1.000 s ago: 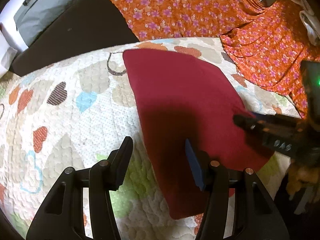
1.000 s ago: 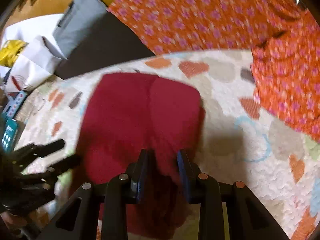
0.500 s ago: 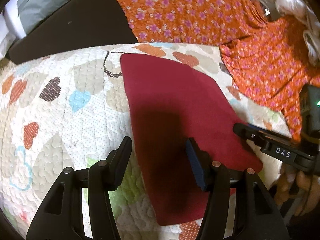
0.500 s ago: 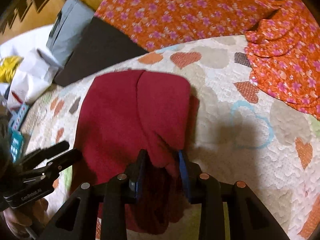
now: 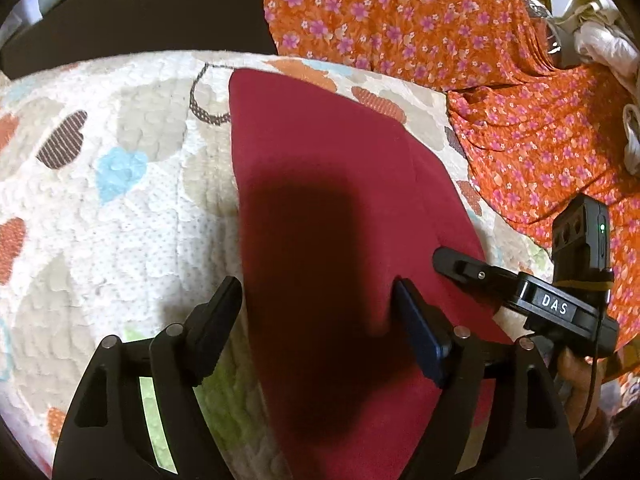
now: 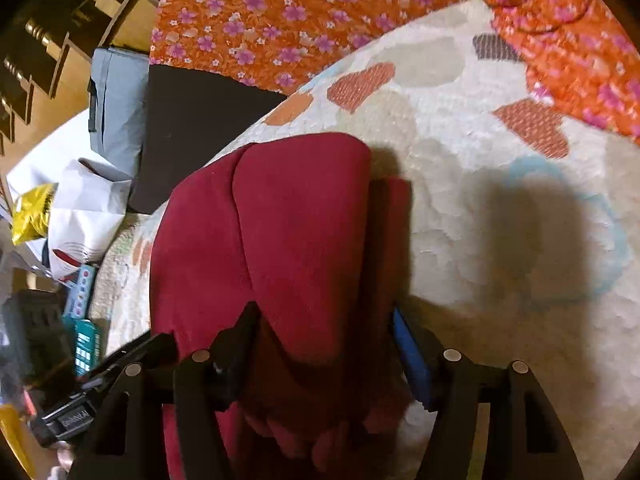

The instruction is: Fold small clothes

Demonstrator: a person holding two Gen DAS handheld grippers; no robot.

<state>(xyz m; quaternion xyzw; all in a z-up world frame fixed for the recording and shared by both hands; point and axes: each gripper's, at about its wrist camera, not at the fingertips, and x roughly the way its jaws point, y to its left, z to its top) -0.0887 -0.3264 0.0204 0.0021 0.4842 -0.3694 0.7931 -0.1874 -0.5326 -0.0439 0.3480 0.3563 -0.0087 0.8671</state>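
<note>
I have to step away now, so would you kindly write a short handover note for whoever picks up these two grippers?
Left gripper: jaws just opened wide, straddling the near left edge of the red garment; pads not pressing it.
Right gripper: jaws just opened, a folded flap of the garment lies loosely between them, released.
Garment: flat on the heart-print quilt, one side flap folded over the middle.
Done: first fold laid down.
Left: probably fold again to a compact shape; the orange floral cloth behind is untouched.
</note>
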